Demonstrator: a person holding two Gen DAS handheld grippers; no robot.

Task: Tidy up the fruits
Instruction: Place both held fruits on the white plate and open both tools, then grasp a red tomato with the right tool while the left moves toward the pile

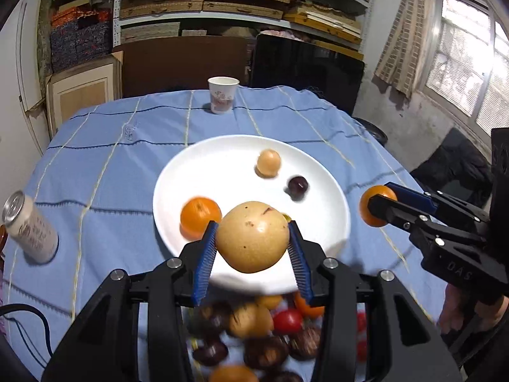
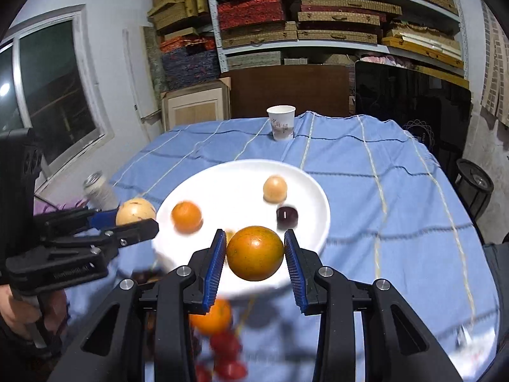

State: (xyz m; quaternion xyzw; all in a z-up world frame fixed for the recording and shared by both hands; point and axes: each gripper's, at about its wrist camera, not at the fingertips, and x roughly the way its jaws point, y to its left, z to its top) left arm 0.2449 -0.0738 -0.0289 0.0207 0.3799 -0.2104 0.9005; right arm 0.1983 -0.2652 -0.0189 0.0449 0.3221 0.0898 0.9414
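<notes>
1. Blurred loose fruit [image 1: 254, 334] crowds the table's near edge.
2. Left gripper [image 1: 253, 242] clamps a yellow pear [image 1: 253, 237]; right gripper [image 2: 254, 253] clamps an orange [image 2: 254, 253], both over the white plate's [image 1: 222, 165] near rim.
3. A can [image 1: 30, 227] stands at the left edge and a paper cup [image 1: 221, 95] at the far edge.

A blue checked cloth [image 1: 105, 165] covers the counter. On it lie a white plate [image 1: 203, 172] in the middle, a paper cup [image 1: 222, 95] far, a can [image 1: 30, 226] left, and loose fruit [image 1: 254, 334] near.
</notes>
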